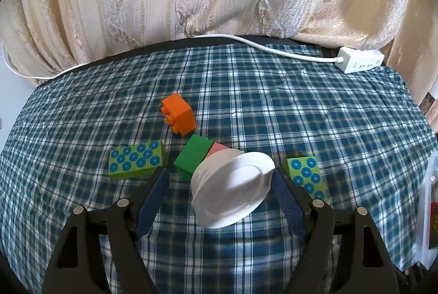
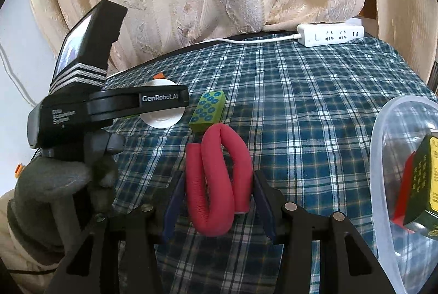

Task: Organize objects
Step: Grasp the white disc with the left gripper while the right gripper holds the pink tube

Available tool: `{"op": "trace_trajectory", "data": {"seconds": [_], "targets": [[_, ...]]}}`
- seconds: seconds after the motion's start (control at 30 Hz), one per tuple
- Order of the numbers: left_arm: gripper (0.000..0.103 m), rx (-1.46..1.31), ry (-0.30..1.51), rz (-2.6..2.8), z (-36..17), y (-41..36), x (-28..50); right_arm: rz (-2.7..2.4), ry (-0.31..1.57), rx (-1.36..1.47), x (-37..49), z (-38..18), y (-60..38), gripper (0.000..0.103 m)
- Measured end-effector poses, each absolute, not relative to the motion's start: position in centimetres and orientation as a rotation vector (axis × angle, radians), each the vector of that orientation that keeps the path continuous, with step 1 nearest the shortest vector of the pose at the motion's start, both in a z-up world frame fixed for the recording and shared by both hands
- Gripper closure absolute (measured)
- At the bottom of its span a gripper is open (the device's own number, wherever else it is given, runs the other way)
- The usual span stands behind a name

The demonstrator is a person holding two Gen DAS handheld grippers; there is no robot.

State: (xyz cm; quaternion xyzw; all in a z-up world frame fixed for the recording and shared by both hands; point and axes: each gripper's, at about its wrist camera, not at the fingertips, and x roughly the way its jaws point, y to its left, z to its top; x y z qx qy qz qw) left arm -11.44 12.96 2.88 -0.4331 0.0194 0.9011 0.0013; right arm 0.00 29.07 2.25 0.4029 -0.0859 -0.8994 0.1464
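In the left wrist view my left gripper is open around a white dish lying tilted on the checked cloth; its right fingertip touches the rim. An orange brick, a green block, a pink block and two green blocks with blue dots, one on the left and one on the right, lie around it. In the right wrist view my right gripper is shut on a folded red foam tube, held over the cloth. The left gripper's body hides part of the dish.
A clear plastic tub with a green and red box inside stands at the right. A white power strip with its cable lies at the table's far edge, in front of cream curtains. A dotted green block lies ahead of the tube.
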Motion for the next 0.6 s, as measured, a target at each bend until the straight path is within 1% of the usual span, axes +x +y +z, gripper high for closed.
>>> {"op": "trace_trajectory", "data": {"seconds": [0.17,0.2,0.23,0.27,0.3,0.33,0.6], "targets": [[0.025,-1.361,0.059,2.829,2.4,12.8,-11.8,-2.588,-0.252,1.167,-0.1,2.2,29.1,0.051],[0.027,-1.357,0.057,2.825,2.4,12.8,-11.7,-2.588,-0.254,1.169,-0.1,2.2,29.1,0.051],[0.031,-1.351,0.054,2.822,2.4,12.7,-11.7,-2.588,-0.255,1.170,-0.1,2.2,29.1,0.051],[0.032,-1.345,0.055,2.819,2.4,12.7,-11.6,-2.589,-0.256,1.173,-0.2,2.2,29.1,0.051],[0.036,-1.340,0.061,2.820,2.5,12.7,-11.6,-2.590,-0.256,1.174,-0.2,2.1,29.1,0.051],[0.044,-1.332,0.063,2.815,2.6,12.7,-11.4,-2.592,-0.257,1.175,-0.2,2.1,29.1,0.051],[0.044,-1.309,0.054,2.809,3.3,11.8,-10.1,-2.610,-0.250,1.174,-0.2,2.1,29.1,0.051]]}}
